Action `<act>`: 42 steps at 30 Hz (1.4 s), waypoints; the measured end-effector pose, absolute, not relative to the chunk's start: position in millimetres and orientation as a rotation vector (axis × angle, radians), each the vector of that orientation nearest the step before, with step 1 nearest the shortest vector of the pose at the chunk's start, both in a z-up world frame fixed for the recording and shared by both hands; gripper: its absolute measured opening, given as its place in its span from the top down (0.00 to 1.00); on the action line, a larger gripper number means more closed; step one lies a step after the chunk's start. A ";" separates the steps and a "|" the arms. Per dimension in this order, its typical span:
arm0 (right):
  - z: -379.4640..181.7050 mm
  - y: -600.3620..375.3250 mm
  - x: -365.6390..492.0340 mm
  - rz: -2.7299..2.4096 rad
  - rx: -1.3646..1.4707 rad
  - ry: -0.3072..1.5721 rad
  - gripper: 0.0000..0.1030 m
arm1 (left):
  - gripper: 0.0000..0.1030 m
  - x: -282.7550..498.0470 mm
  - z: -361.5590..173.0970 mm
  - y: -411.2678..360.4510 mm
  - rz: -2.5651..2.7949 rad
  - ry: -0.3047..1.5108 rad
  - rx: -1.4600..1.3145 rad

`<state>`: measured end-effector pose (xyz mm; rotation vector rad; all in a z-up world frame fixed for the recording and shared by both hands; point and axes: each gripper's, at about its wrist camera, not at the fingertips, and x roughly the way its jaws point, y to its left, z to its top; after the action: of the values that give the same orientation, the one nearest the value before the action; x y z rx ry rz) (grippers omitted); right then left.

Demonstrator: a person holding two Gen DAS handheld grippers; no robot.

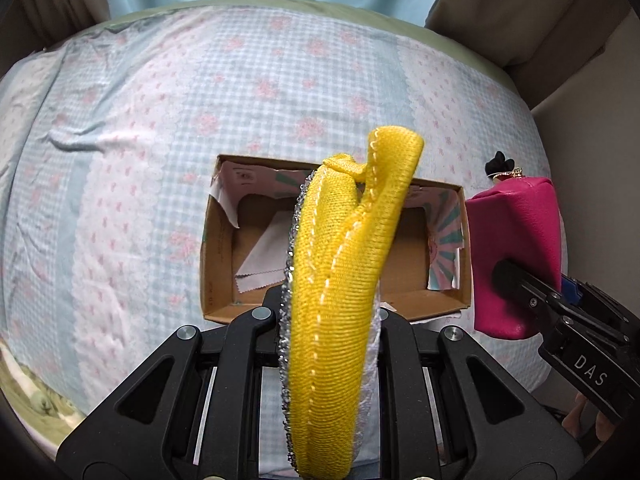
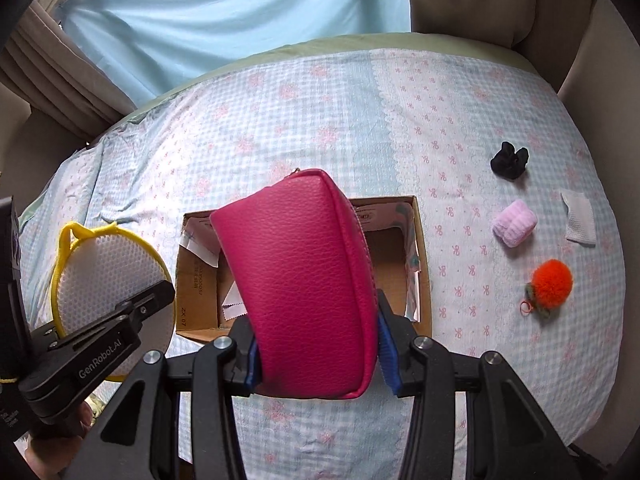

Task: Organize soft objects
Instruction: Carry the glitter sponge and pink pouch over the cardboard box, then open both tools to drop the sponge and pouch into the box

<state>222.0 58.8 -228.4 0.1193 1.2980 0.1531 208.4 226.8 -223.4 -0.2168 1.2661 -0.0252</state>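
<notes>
Between the left gripper's [image 1: 324,320] fingers a yellow scrubber pad [image 1: 336,280] is pinched edge-on, nearly closed; the right gripper's [image 2: 318,354] fingers clamp the pink pouch [image 2: 308,276], partly open. Both hang over the cardboard box [image 2: 424,280] on the bed [image 2: 320,92]: the carrying step, I judge. Next calls for lowering and releasing inside. Farther right lie a black scrunchie [image 2: 510,160], pink roll [image 2: 515,228] and orange pompom [image 2: 552,280].

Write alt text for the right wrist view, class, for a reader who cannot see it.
The right gripper holds a pink pouch above an open cardboard box on a bedsheet. At left, the left gripper clamps a yellow-rimmed scrubber; at right lie a black scrunchie, pink roll, white cloth and orange pompom.
</notes>
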 end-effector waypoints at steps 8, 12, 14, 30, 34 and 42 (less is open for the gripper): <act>-291.2 64.9 249.9 0.086 0.142 1.416 0.59 | 0.87 238.5 -297.4 243.5 -0.055 1.398 -0.172; -323.8 62.5 264.2 0.054 0.159 1.470 0.58 | 0.87 250.9 -330.3 239.3 -0.068 1.455 -0.148; -337.4 61.2 269.9 0.038 0.170 1.495 0.58 | 0.87 257.6 -346.8 237.1 -0.071 1.483 -0.127; -380.4 38.4 292.2 0.005 0.382 1.558 0.03 | 0.00 288.7 -404.2 210.3 -0.196 1.563 0.069; -376.0 36.3 291.2 0.017 0.355 1.540 0.01 | 0.00 281.5 -396.9 214.0 -0.211 1.507 0.069; -358.7 41.7 282.4 0.048 0.298 1.496 0.01 | 0.00 268.8 -394.8 221.6 -0.177 1.514 0.046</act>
<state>282.4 41.7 -358.7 0.2979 1.4961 0.0479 268.8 221.6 -394.8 0.0460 1.5137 -0.1770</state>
